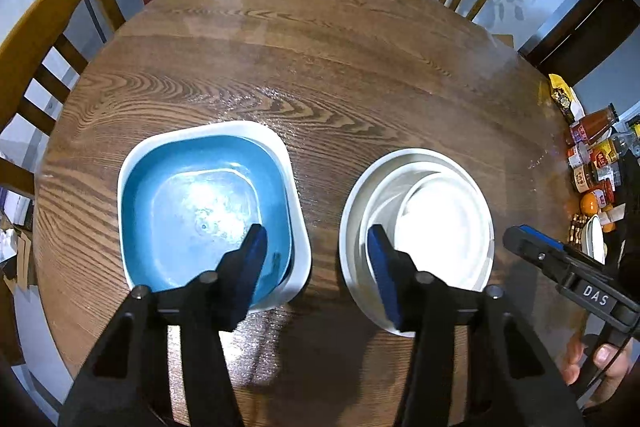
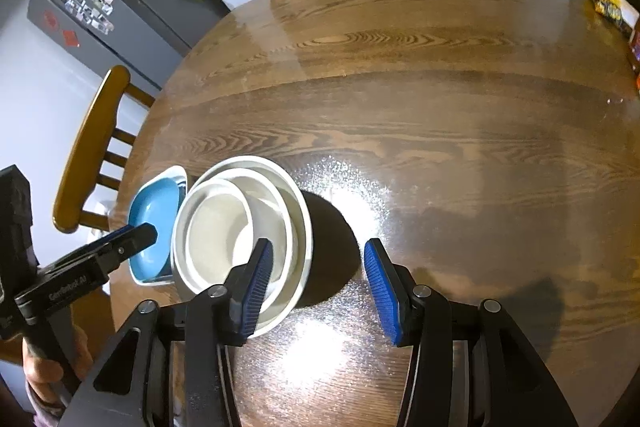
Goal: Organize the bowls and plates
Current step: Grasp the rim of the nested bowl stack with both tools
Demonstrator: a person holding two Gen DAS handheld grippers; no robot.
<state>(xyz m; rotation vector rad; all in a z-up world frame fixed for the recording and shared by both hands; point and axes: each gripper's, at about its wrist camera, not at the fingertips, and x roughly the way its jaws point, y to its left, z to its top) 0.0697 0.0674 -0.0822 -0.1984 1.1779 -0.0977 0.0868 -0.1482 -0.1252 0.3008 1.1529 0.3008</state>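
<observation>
Round wooden desk (image 1: 320, 67): nested white bowls (image 1: 416, 227) lie nearer the right tool (image 2: 316, 283); both tools, left tool (image 1: 318, 267) included, open and empty.

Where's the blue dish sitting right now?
The blue dish sits nested in a white square dish on the wooden table, just left of the white bowl stack in the left wrist view.

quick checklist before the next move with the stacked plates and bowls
1. Left tongs empty: ok, open, nothing between the pads.
2. Right tongs empty: ok, open over bare wooden table.
3. Blue square plate nested in white square plate: ok.
4. White round bowls nested: ok, though off-centre.
5. Stacks apart: ok, table shows between them.
6. Stacks steady: cannot tell.
</observation>
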